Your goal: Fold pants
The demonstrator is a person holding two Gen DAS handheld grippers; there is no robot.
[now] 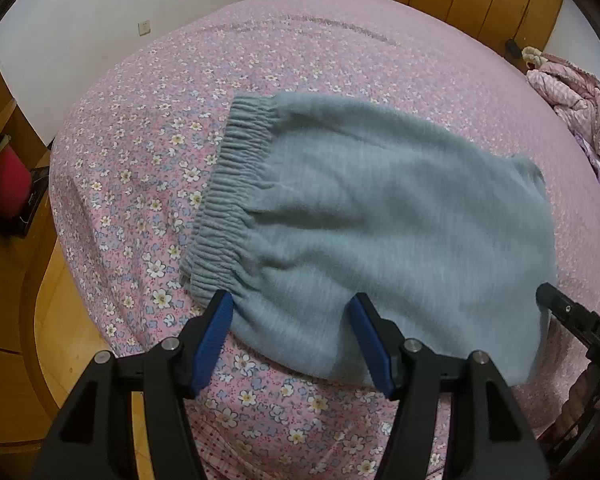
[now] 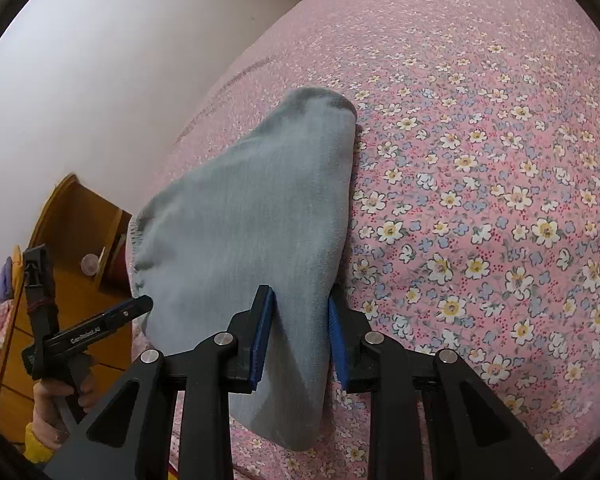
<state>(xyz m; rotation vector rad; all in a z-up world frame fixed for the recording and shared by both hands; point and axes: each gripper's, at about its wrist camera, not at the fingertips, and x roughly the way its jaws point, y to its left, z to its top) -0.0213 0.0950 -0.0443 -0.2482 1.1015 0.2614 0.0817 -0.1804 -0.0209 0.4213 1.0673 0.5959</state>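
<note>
On the floral bedsheet (image 1: 140, 160), folded pants (image 1: 380, 220), pink jacket (image 1: 572, 96) well apart

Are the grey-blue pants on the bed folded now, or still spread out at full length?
Folded. The pants lie as a short compact bundle on the flowered bedsheet, with the elastic waistband at one end and no separate legs showing.

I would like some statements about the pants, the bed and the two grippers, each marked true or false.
1. The grey-blue fleece pants lie on a pink floral bedsheet. True.
2. The left gripper is shut on the pants. False: its jaws stand open around the near edge.
3. The elastic waistband is gathered. True.
4. The pants are red. False: grey-blue.
5. The right gripper is open, with cloth between its blue pads. True.
</note>
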